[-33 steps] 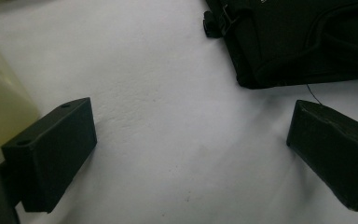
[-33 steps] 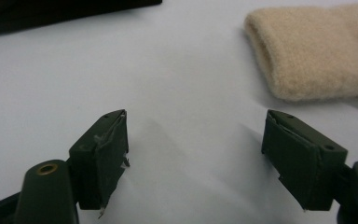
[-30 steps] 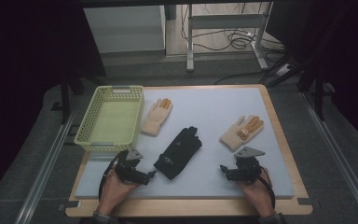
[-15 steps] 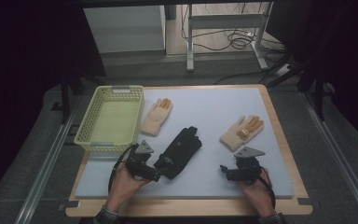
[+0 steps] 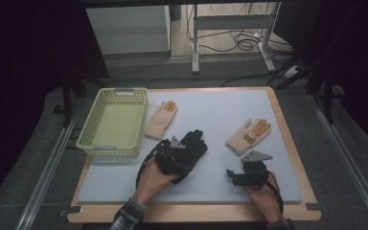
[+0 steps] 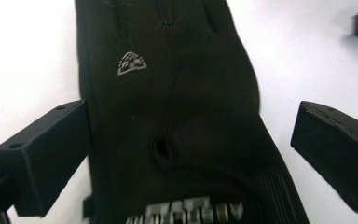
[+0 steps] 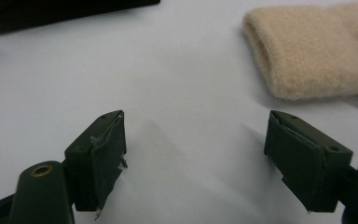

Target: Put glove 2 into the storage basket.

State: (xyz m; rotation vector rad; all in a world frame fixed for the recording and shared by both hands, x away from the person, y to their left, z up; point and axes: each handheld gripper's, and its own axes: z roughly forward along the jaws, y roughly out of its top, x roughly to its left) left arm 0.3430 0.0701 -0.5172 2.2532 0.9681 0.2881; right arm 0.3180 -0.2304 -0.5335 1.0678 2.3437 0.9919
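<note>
You are positioning the left gripper (image 6: 186, 154), jaws spread wide and not yet pressing, astride the black glove (image 6: 177, 116) lying flat mid-desk (image 5: 211, 124); being soft and limp, it is probably best pinched at the cuff. The right gripper (image 7: 209, 158) is resting released near the beige glove (image 7: 317, 51), whose fuzzy knit the right gripper view is revealing.
</note>
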